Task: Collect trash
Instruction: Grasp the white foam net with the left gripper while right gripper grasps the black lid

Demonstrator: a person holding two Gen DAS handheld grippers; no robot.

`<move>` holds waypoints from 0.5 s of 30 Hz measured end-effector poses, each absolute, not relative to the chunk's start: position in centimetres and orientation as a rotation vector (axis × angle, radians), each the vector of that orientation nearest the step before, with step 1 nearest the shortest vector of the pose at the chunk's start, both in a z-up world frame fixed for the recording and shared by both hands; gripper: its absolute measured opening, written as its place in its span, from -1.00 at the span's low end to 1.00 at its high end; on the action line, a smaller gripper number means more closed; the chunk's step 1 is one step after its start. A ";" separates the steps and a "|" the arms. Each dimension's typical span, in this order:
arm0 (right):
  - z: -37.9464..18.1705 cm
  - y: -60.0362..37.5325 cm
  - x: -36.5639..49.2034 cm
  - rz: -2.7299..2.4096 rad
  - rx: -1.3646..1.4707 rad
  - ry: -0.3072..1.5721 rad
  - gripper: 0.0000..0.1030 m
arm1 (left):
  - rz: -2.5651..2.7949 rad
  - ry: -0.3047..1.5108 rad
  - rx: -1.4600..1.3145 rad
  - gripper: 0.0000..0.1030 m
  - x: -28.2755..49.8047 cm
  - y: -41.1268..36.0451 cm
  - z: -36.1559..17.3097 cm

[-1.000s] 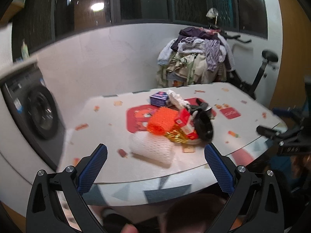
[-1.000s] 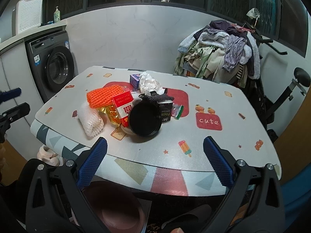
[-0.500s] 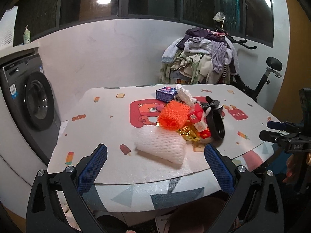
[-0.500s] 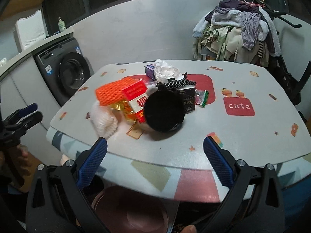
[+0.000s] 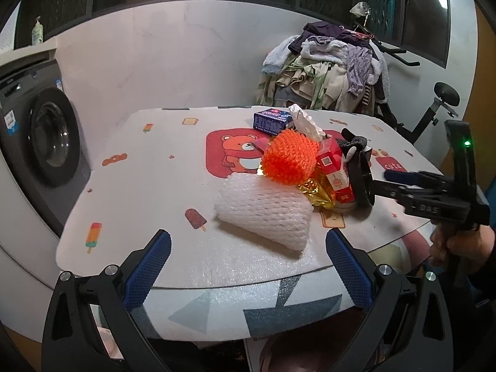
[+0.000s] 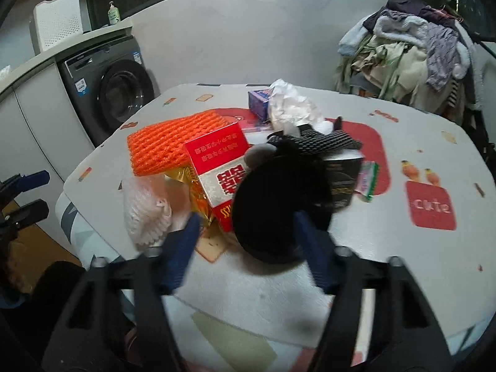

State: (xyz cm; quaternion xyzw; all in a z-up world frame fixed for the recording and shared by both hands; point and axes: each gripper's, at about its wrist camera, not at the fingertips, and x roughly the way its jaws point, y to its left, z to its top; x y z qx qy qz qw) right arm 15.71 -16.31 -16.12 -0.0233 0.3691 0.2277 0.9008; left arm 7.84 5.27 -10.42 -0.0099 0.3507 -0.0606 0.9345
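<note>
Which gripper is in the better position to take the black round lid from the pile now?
Right. The right gripper is open with the black lid just ahead between its fingers. The left gripper hangs back off the table edge, facing the white foam net.

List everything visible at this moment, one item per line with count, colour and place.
white foam net: 1, white, table's near edge
orange foam net: 1, orange, behind the white one
red box: 1, red, pile centre
gold foil: 1, gold, under the red box
black round lid: 1, black, pile front
blue box: 1, blue, far side
table: 1, white patterned
washing machine: 1, grey, left
clothes pile: 1, mixed, behind the table
left gripper: open
right gripper: open, at the lid
</note>
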 end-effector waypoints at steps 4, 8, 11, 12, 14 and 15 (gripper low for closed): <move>-16.9 -14.8 16.8 0.492 -0.063 0.769 -0.67 | -0.141 0.738 -0.039 0.88 8.8 5.1 -11.2; -17.0 -14.1 16.6 0.493 -0.066 0.759 -0.83 | -0.165 0.762 -0.062 0.88 9.4 4.9 -12.0; -16.1 -13.9 15.2 0.496 -0.095 0.707 -0.85 | -0.183 0.787 -0.098 0.88 9.9 5.0 -12.6; -15.6 -13.9 14.4 0.493 -0.107 0.682 -0.85 | -0.188 0.800 -0.122 0.88 10.2 5.0 -12.9; -15.1 -14.1 13.6 0.485 -0.108 0.658 -0.85 | -0.200 0.832 -0.195 0.81 11.0 5.4 -13.4; -14.9 -14.3 13.1 0.477 -0.103 0.649 -0.85 | -0.207 0.851 -0.242 0.78 11.6 5.7 -13.7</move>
